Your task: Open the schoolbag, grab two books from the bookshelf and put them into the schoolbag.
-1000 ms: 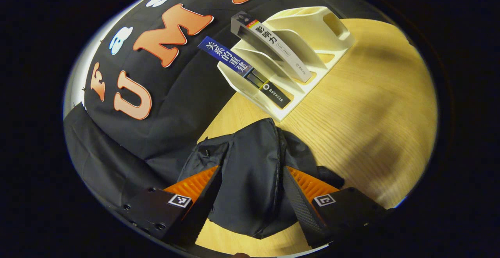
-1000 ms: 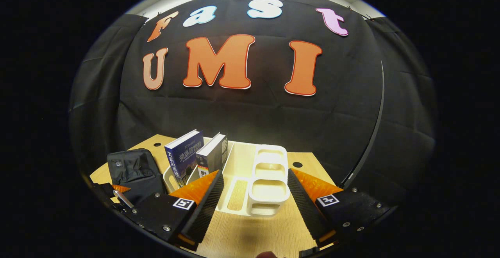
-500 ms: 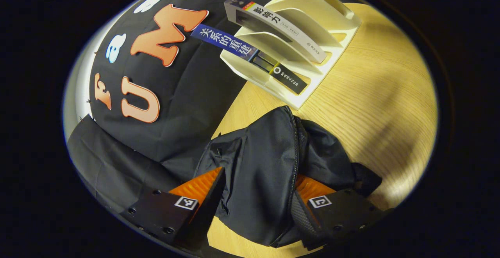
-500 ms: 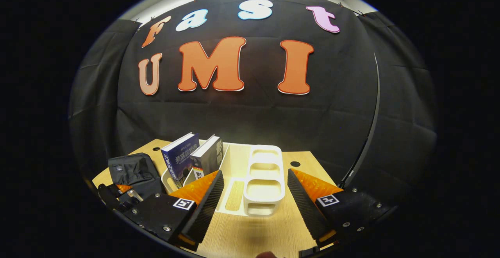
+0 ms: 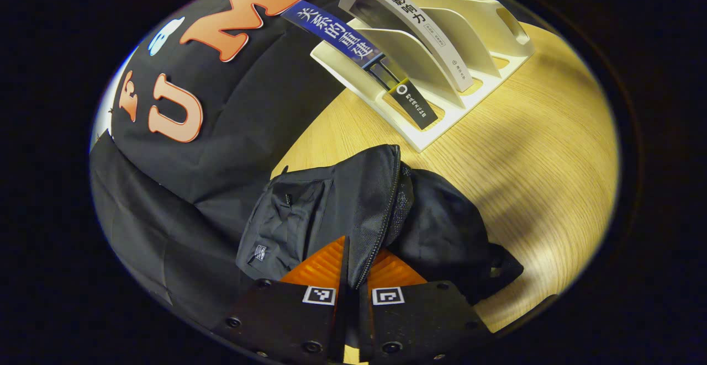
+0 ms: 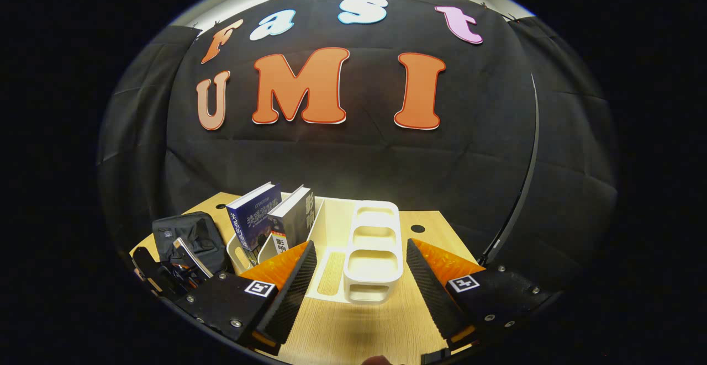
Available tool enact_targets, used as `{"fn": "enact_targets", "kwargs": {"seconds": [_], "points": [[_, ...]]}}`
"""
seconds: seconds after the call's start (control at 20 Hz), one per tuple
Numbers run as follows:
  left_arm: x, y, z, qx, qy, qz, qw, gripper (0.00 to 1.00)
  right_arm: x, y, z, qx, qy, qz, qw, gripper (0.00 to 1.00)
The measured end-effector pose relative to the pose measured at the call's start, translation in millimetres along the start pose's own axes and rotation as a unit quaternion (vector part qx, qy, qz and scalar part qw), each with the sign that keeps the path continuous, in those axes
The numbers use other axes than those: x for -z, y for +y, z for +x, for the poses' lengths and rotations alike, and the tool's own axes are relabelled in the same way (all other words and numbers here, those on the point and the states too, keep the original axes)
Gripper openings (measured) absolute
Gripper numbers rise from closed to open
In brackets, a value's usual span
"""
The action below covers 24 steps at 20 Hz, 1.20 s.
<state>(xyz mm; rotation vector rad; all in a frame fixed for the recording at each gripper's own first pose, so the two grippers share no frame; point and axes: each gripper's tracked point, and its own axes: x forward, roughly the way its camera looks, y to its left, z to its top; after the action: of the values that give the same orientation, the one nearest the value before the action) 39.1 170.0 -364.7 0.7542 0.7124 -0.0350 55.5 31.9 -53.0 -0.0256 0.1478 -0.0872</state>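
On the table's left the left gripper [image 5: 353, 268] has its fingers pinched onto the zipper edge of the black schoolbag [image 5: 331, 210], likely to steady it for opening, while the two books [image 6: 270, 221] lean in the rack [image 6: 373, 249] before the right gripper [image 6: 362, 282], spread wide and empty.

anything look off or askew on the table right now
Nothing damaged or spilled. The schoolbag lies crumpled, its zipper edge pinched in the left claw. Both books lean in the bookshelf.
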Motion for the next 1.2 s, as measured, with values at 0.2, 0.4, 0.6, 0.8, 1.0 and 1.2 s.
{"fn": "enact_targets", "kwargs": {"seconds": [0.2, 0.4, 0.6, 0.8, 1.0, 1.2], "points": [[-6, 15, -5, 0.044, 0.0, -0.02, 0.999, 0.07, -4, 2, 3, 0.001, 0.004, -0.003, 1.0, 0.98], [-13, 35, -12, 0.096, 0.003, -0.055, 0.994, 0.07, -8, 17, 12, -0.01, 0.019, -0.015, 1.0, 0.98], [-22, 58, -20, 0.146, -0.003, -0.081, 0.986, 0.07, -14, 48, 22, -0.039, 0.043, -0.033, 0.998, 0.98], [-26, 80, -28, 0.194, 0.002, -0.089, 0.977, 0.05, -22, 79, 38, -0.061, 0.071, -0.042, 0.995, 0.98], [-36, 110, -36, 0.229, 0.007, -0.093, 0.969, 0.05, -46, 102, 54, -0.051, 0.07, -0.084, 0.993, 0.98], [-41, 134, -39, 0.259, 0.01, -0.083, 0.962, 0.06, -64, 139, 71, -0.066, 0.089, -0.085, 0.99, 0.98]]}}
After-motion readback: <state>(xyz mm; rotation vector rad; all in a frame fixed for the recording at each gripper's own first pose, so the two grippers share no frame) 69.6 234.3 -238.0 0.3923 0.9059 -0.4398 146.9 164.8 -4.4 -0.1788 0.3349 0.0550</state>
